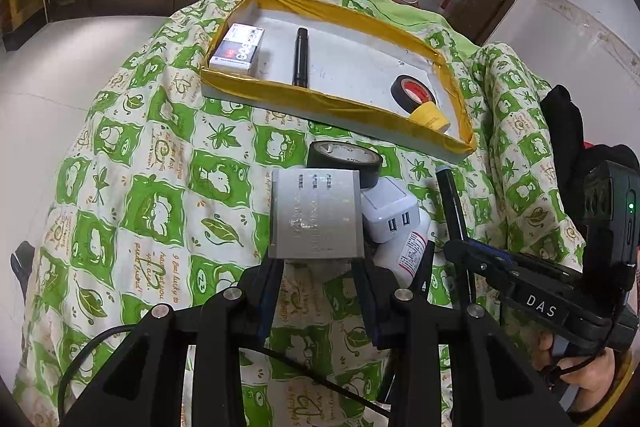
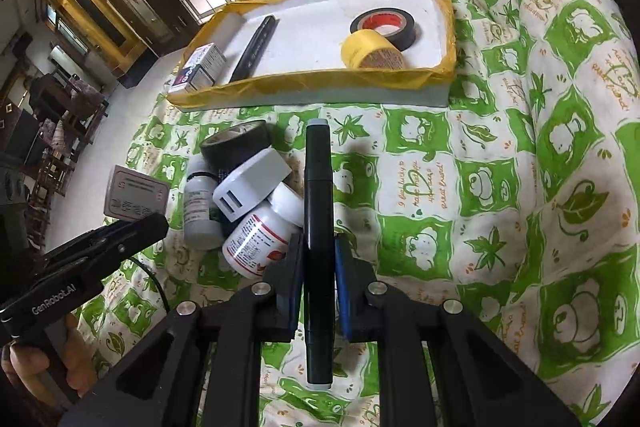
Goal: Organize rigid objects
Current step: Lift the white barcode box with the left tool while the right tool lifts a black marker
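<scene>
In the left wrist view my left gripper [image 1: 317,261] is shut on a silver-grey box [image 1: 314,215], held above the green patterned cloth. My right gripper [image 2: 319,242] is shut on a long black marker [image 2: 318,195] that runs upright between its blue pads. Beside both lies a pile: a black tape roll [image 2: 236,143], a white USB charger [image 2: 250,191], a white pill bottle [image 2: 256,239] and a small grey bottle [image 2: 198,203]. Beyond stands a yellow-rimmed white tray [image 2: 304,83] holding a small printed box [image 2: 202,67], a black pen [image 2: 256,47], a black-and-red tape roll [image 2: 384,23] and a yellow tape roll [image 2: 370,51].
The cloth [image 1: 152,155] covers a rounded surface that drops off at the left to a pale floor [image 1: 52,67]. Bunched cloth folds rise at the right [image 2: 560,27]. A person's hand [image 2: 44,367] grips the left tool; dark wooden doors stand behind.
</scene>
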Tool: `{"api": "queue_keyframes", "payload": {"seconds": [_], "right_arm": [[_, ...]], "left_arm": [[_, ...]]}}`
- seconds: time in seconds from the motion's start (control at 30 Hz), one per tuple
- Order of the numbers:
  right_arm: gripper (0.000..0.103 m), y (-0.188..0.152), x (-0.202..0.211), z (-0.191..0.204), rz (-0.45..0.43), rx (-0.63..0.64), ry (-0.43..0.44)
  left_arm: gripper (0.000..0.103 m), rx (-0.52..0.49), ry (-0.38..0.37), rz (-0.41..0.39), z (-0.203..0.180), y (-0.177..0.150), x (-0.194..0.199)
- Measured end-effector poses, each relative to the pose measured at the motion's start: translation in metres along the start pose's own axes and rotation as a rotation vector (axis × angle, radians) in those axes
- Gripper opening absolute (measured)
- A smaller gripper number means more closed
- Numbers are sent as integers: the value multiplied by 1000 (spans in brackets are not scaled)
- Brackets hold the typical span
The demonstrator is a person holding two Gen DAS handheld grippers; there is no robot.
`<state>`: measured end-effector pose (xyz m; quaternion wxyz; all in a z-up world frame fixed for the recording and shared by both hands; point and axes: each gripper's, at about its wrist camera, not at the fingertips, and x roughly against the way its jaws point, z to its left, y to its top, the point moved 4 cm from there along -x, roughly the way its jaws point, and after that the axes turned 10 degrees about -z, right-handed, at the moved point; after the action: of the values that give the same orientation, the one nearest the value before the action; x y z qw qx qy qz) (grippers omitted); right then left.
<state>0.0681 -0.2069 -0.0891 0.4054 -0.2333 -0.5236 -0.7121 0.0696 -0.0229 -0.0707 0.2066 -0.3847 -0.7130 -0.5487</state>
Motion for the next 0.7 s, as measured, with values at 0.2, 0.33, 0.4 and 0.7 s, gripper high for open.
{"api": "queue_keyframes", "payload": {"seconds": [0.2, 0.33, 0.4, 0.7], "right_arm": [[14, 2, -1, 0, -7, -8, 4], [14, 2, 4, -1, -18, -2, 2], [14, 3, 5, -2, -21, 1, -1], [14, 3, 7, -3, -26, 2, -6]], "left_arm": [[36, 6, 1, -3, 0, 0, 1], [36, 7, 1, -3, 0, 0, 1], [36, 7, 1, -3, 0, 0, 1], [36, 13, 0, -5, 1, 1, 2]]}}
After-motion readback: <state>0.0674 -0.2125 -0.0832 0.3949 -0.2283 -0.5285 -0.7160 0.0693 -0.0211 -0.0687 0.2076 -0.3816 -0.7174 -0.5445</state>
